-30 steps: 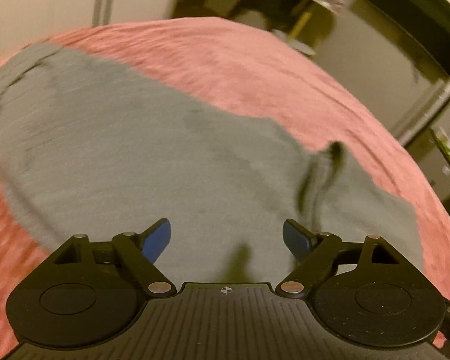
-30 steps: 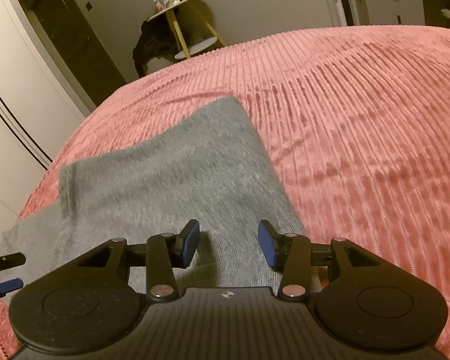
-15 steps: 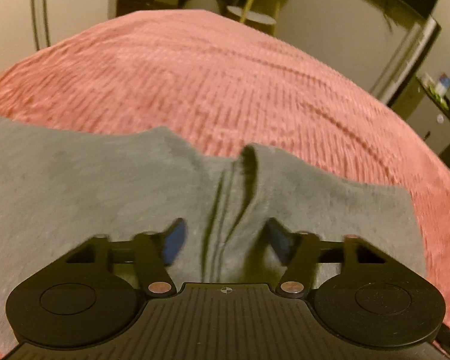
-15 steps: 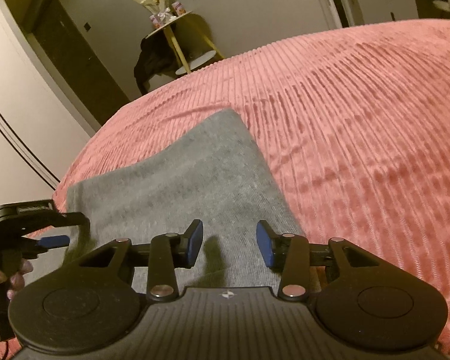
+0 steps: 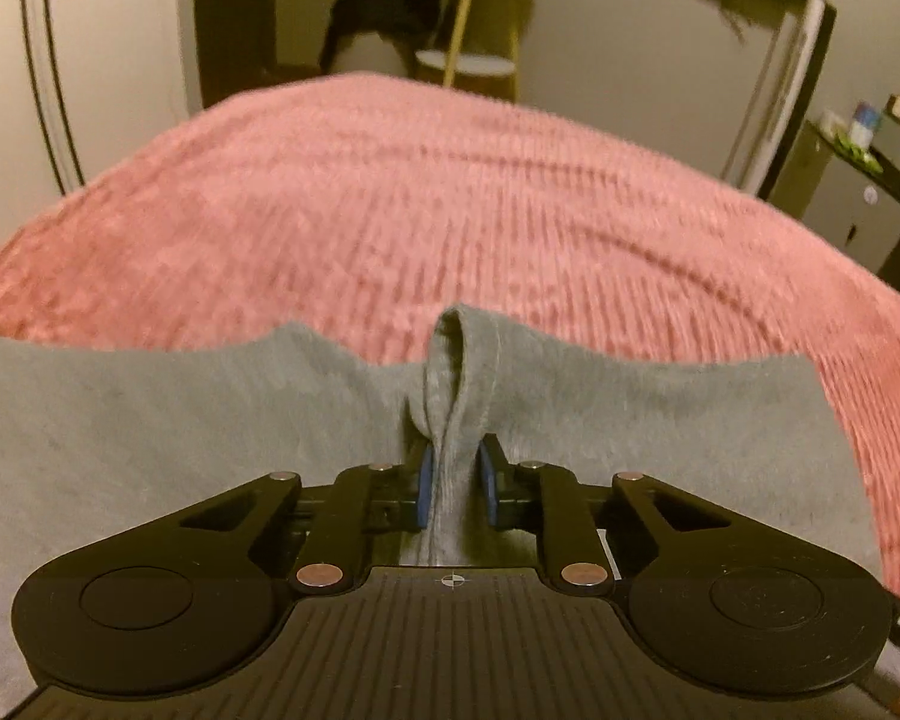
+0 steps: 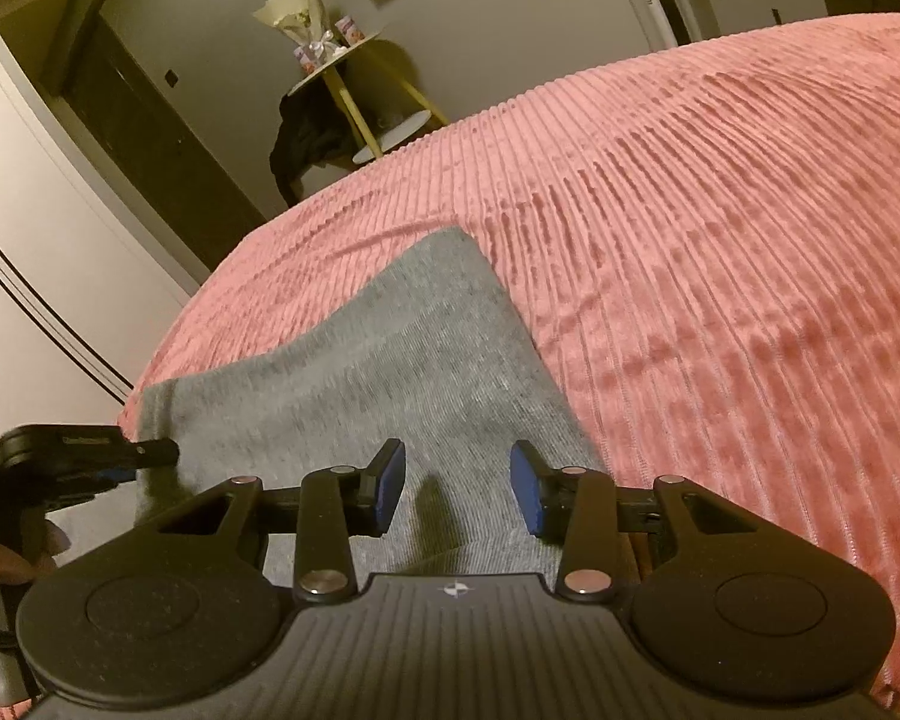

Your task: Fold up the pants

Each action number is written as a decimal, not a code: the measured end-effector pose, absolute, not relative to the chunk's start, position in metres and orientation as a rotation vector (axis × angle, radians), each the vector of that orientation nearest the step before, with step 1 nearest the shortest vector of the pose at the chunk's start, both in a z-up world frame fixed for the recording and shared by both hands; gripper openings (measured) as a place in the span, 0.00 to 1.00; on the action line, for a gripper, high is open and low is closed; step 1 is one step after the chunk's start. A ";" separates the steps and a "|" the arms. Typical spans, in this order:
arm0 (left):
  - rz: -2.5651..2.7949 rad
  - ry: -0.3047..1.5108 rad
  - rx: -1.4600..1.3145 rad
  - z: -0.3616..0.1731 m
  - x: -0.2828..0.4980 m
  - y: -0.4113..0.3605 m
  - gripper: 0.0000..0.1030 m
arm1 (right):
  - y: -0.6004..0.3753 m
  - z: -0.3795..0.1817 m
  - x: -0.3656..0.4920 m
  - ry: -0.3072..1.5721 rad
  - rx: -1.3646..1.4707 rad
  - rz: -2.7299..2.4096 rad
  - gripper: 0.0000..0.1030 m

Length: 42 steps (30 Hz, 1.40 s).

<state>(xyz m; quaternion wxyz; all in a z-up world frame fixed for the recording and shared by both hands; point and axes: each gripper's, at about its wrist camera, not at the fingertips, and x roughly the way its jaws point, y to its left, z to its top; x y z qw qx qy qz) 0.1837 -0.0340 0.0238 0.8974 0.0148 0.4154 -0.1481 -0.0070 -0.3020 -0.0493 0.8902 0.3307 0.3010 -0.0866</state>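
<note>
Grey pants (image 5: 150,420) lie flat on a pink ribbed bedspread (image 5: 450,210). My left gripper (image 5: 455,483) is shut on a raised fold of the grey fabric (image 5: 459,372) near the pants' far edge. In the right wrist view the pants (image 6: 390,372) stretch away to a far corner. My right gripper (image 6: 456,483) is open just above the cloth, holding nothing. The left gripper (image 6: 90,453) shows at the left edge of that view, on the pants' edge.
The bedspread (image 6: 720,240) extends wide to the right of the pants. A small round side table (image 6: 336,60) with a dark garment hanging on it stands beyond the bed. A white wardrobe (image 6: 30,240) is at the left.
My left gripper swung along the pants to the raised fold and closed on it. My right gripper stayed open and shifted slightly forward over the cloth.
</note>
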 end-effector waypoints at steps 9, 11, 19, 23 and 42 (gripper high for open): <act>-0.164 0.820 0.128 0.017 0.161 0.007 0.76 | -0.302 -0.050 -0.005 0.639 0.688 -0.178 0.40; -0.114 0.797 0.043 0.027 0.151 0.043 0.87 | -0.302 -0.050 -0.005 0.639 0.692 -0.174 0.44; 0.184 0.789 -0.534 0.016 0.116 0.246 0.68 | -0.301 -0.049 -0.005 0.643 0.703 -0.136 0.55; 0.250 0.780 -0.771 -0.003 0.106 0.305 0.65 | -0.299 -0.047 -0.005 0.650 0.694 -0.140 0.56; 0.147 0.750 -0.933 -0.028 0.134 0.341 0.27 | -0.297 -0.048 -0.005 0.659 0.687 -0.145 0.59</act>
